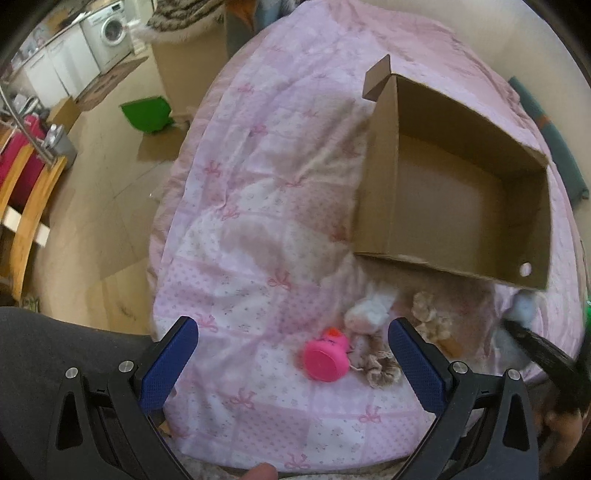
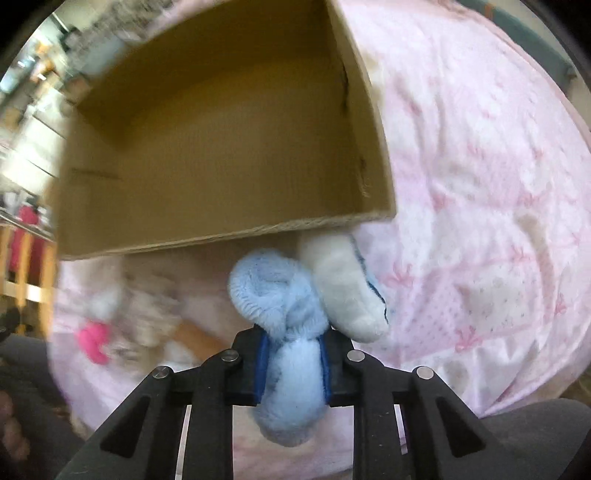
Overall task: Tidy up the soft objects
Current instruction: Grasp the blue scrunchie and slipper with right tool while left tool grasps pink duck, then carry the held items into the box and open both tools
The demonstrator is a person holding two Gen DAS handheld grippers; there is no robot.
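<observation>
An open, empty cardboard box [image 1: 461, 192] lies on the pink bed cover; it also fills the upper right wrist view [image 2: 207, 147]. My right gripper [image 2: 293, 360] is shut on a fluffy light-blue and white sock [image 2: 295, 302], held just in front of the box's near wall. My left gripper [image 1: 291, 350] is open and empty above the bed. Between its fingers lie a pink toy [image 1: 327, 356], a white fluffy item [image 1: 369, 312] and beige scrunchies [image 1: 380, 365]. The blue sock [image 1: 522, 306] and the right gripper show at the left wrist view's right edge.
The pink patterned bed cover [image 1: 258, 229] slopes to a tiled floor at left. A green dustpan [image 1: 147, 112], a washing machine [image 1: 110, 31] and wooden chair rails [image 1: 26, 192] stand beyond. My dark-clothed legs are at the bottom of both views.
</observation>
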